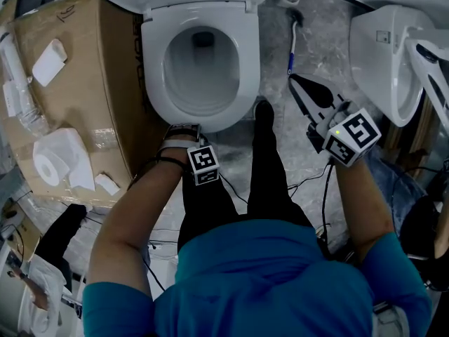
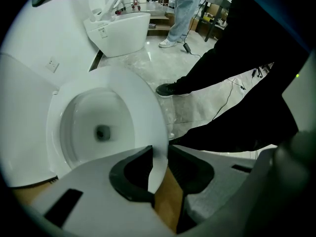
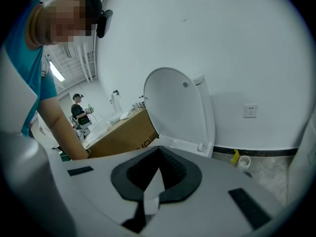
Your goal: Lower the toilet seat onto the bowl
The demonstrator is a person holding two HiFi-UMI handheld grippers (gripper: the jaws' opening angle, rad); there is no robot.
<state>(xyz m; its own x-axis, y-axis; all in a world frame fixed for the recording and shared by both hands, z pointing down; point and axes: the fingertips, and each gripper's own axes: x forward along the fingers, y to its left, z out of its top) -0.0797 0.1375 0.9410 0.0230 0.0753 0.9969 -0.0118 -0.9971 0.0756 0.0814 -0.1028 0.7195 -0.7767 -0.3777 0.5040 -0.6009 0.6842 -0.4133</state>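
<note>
The white toilet seat [image 1: 156,72] lies flat on the bowl [image 1: 201,83] at the top middle of the head view. Its lid [image 3: 176,105] stands upright against the wall. My left gripper [image 1: 184,129] is at the seat's front rim. In the left gripper view the seat [image 2: 143,102] has its front edge passing between the jaws of the left gripper [image 2: 159,154], which are shut on it. My right gripper [image 1: 293,81] hangs over the floor to the right of the toilet. In its own view the right gripper [image 3: 158,149] is shut with nothing in it.
A cardboard box [image 1: 77,90] carrying a paper roll [image 1: 50,163] and a plastic bottle stands left of the toilet. A blue-handled toilet brush [image 1: 291,48] lies at its right. A second toilet [image 1: 382,62] stands at far right. Cables [image 1: 319,188] trail on the floor by my legs.
</note>
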